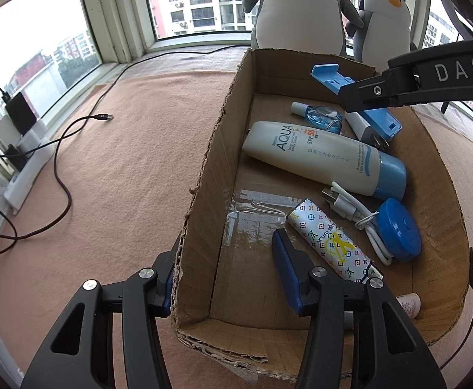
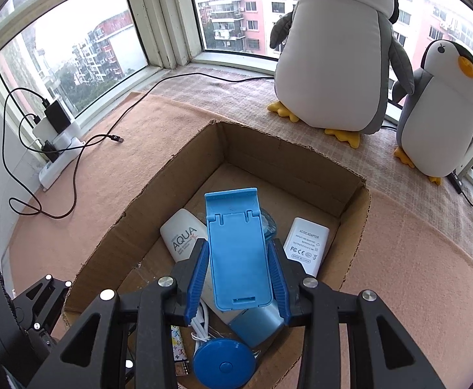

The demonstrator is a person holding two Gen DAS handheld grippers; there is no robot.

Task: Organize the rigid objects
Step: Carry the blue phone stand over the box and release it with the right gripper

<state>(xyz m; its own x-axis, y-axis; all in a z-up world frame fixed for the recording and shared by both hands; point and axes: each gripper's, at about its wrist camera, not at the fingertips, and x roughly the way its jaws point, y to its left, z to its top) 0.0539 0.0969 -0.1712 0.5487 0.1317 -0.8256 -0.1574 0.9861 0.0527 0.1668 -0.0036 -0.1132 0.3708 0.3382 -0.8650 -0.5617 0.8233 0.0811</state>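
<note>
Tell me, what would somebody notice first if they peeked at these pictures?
Probably the big plush penguin and the small plush penguin standing by the window behind the cardboard box. Next, the blue phone stand, pinched between the right gripper fingers above the box. Inside the box lie a white AQUA sunscreen bottle and a round blue case, while the left gripper straddles the box's left wall.

A cardboard box is set on a blanket, with two plush penguins behind it. Inside, a sunscreen tube, a patterned power bank, a round case and an adapter are laid; a phone stand is held above them.
</note>
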